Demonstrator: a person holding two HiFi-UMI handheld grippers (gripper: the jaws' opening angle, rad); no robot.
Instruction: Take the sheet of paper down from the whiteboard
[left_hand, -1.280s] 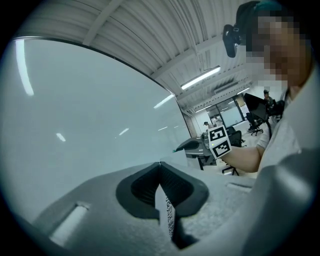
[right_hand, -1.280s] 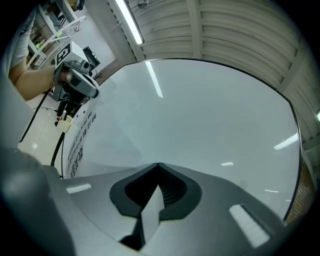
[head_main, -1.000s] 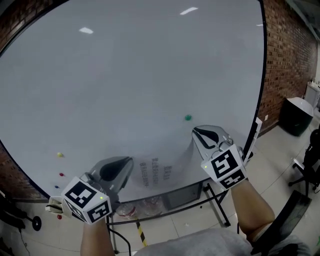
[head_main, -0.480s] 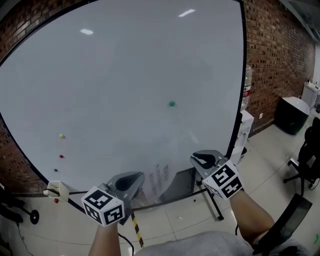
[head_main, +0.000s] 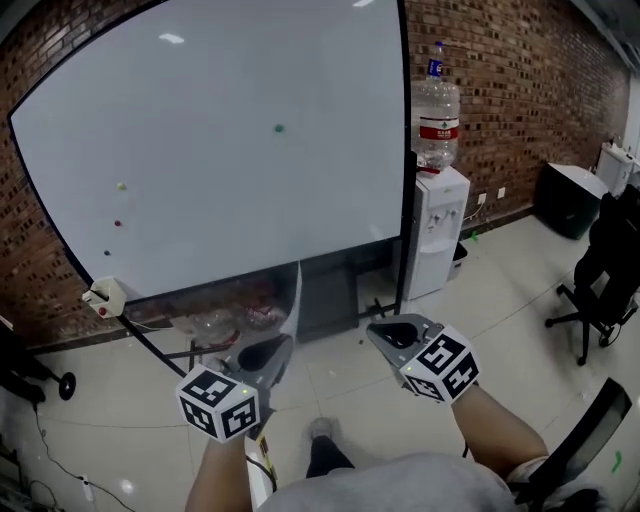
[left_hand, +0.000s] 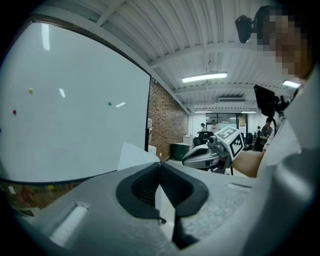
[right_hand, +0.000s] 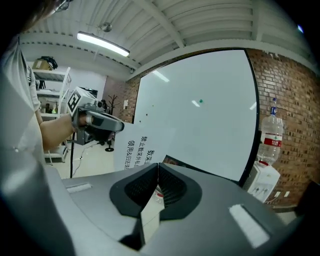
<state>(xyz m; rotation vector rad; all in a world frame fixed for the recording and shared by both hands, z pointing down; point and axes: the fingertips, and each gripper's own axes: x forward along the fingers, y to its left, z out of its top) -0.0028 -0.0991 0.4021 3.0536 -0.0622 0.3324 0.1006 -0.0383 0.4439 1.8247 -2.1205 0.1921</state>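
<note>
One whiteboard, one sheet, four magnets, two grippers.

An open-plan office: brick walls at upper right, a large whiteboard at centre, a water dispenser beside it, swivel chairs at right, strip lights overhead.

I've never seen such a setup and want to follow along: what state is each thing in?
Left hand-held gripper: shut on the sheet of paper.
Right hand-held gripper: shut, nothing between its jaws.
Sheet of paper: off the whiteboard, held away from it.
Whiteboard: upright, bare but for a few small coloured dots.
</note>
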